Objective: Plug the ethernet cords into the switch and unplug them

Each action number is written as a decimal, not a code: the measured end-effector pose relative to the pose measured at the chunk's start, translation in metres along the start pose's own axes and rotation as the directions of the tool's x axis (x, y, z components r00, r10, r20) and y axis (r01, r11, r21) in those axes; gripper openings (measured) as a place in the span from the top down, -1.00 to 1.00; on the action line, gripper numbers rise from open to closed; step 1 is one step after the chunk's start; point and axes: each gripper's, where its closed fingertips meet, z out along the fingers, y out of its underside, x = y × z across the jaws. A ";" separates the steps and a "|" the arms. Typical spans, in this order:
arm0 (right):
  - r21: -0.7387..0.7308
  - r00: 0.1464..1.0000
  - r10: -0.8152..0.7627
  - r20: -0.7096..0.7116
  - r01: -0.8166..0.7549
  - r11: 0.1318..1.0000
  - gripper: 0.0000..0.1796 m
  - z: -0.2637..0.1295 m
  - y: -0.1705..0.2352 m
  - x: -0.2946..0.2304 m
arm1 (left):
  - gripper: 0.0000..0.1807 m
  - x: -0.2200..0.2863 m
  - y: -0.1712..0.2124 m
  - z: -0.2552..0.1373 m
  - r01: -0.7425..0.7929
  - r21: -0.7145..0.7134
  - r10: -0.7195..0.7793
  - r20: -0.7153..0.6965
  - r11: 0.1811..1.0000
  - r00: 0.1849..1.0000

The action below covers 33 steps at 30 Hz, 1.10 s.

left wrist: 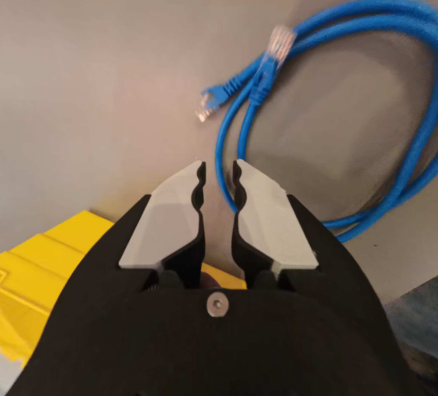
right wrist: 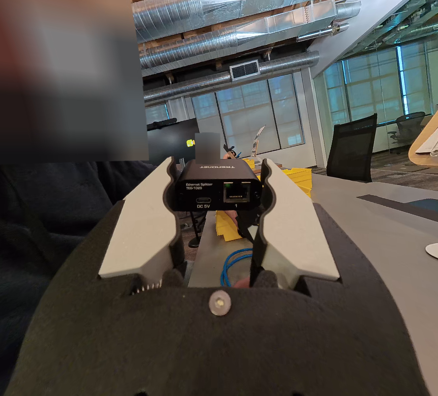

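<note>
The right tool (right wrist: 219,185) is clamped on the black switch (right wrist: 216,189), held clear of the table (right wrist: 355,230) at frame centre, its empty port (right wrist: 236,194) facing the camera. The left tool (left wrist: 219,166) is released and empty, jaws slightly parted, above the blue cord (left wrist: 355,124) coiled on the table. Its two plugs lie toward upper right of the tips: the near plug (left wrist: 208,105) points lower left, the far plug (left wrist: 280,43) points up. The left tool is likely the one to fetch a plug; its jaws should probably cross that plug's long axis.
</note>
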 end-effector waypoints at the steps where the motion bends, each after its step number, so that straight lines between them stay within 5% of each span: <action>1: 0.002 1.000 0.001 -0.001 -0.001 1.000 0.22 0.000 0.000 0.001 | 0.73 0.001 -0.008 -0.007 -0.005 0.073 0.006 -0.011 0.997 1.000; 4: 0.004 1.000 0.006 0.002 -0.006 1.000 0.21 0.001 0.001 0.002 | 0.67 0.007 -0.038 -0.024 -0.068 0.285 0.066 0.018 0.956 0.998; 9: -0.005 1.000 0.010 0.006 -0.010 1.000 0.21 0.004 0.004 0.002 | 0.62 0.031 -0.049 -0.004 -0.249 0.286 0.236 0.079 0.925 0.969; 15: 0.000 1.000 0.013 0.001 -0.013 1.000 0.22 0.000 0.003 0.002 | 0.85 0.024 -0.055 0.007 -0.153 0.343 0.124 0.106 0.927 0.987; 26: -0.015 1.000 0.014 -0.012 -0.014 1.000 0.22 0.002 0.009 0.007 | 0.87 0.015 -0.062 0.001 -0.140 0.396 0.038 0.254 0.908 0.966; 33: -0.109 0.995 0.041 -0.092 -0.051 0.993 0.23 0.000 0.041 0.030 | 0.87 0.022 -0.069 -0.005 -0.134 0.426 0.034 0.233 0.895 0.972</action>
